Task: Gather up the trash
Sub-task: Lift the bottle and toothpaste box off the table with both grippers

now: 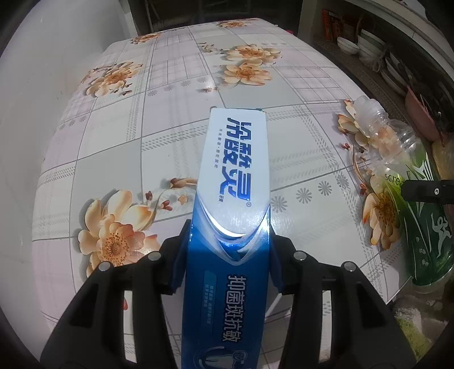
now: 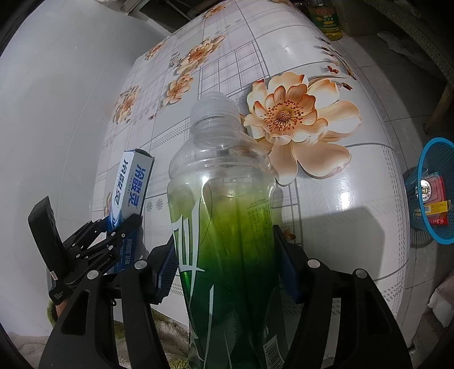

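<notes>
My left gripper (image 1: 227,252) is shut on a long blue and white toothpaste box (image 1: 231,176), held above the flowered table (image 1: 127,147). The same box (image 2: 132,184) and left gripper (image 2: 120,227) show at the left of the right wrist view. My right gripper (image 2: 227,255) is shut on an empty clear plastic bottle with a green label (image 2: 224,204), cap pointing away, above the table's near edge. That bottle also shows at the right edge of the left wrist view (image 1: 397,159).
A blue mesh waste basket (image 2: 434,190) holding some packaging stands on the tiled floor to the right of the table. An oil bottle (image 2: 326,20) stands on the floor beyond the table. Shelves with bowls (image 1: 369,45) are at the right.
</notes>
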Motion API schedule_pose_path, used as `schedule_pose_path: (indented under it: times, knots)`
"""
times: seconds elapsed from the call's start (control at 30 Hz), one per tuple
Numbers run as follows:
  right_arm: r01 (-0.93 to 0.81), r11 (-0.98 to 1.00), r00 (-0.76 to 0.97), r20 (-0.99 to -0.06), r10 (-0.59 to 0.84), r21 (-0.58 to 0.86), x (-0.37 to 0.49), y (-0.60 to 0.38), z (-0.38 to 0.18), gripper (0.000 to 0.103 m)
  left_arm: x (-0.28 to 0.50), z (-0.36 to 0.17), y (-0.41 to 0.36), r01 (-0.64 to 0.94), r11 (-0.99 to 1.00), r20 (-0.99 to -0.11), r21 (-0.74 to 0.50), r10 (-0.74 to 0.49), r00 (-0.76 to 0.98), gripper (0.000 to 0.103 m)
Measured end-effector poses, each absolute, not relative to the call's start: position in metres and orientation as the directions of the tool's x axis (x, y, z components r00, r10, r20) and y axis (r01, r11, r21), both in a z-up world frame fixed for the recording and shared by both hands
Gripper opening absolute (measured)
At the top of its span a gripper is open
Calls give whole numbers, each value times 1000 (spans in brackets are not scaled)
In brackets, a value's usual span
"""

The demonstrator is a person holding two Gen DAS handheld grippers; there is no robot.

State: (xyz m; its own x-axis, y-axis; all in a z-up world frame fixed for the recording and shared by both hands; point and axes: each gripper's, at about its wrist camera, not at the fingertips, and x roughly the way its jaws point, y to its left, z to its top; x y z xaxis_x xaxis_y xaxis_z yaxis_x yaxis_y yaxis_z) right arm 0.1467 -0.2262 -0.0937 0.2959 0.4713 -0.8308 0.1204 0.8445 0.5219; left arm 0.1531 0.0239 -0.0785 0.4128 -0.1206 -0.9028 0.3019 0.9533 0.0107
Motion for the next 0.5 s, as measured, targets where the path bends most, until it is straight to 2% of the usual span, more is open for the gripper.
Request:
schedule_pose_path:
  times: [0.5]
  knots:
    - [69,900,278,-875,397,430,145,-211,-90,61,153,-80,23,300,954,-903,20,-111,415,45]
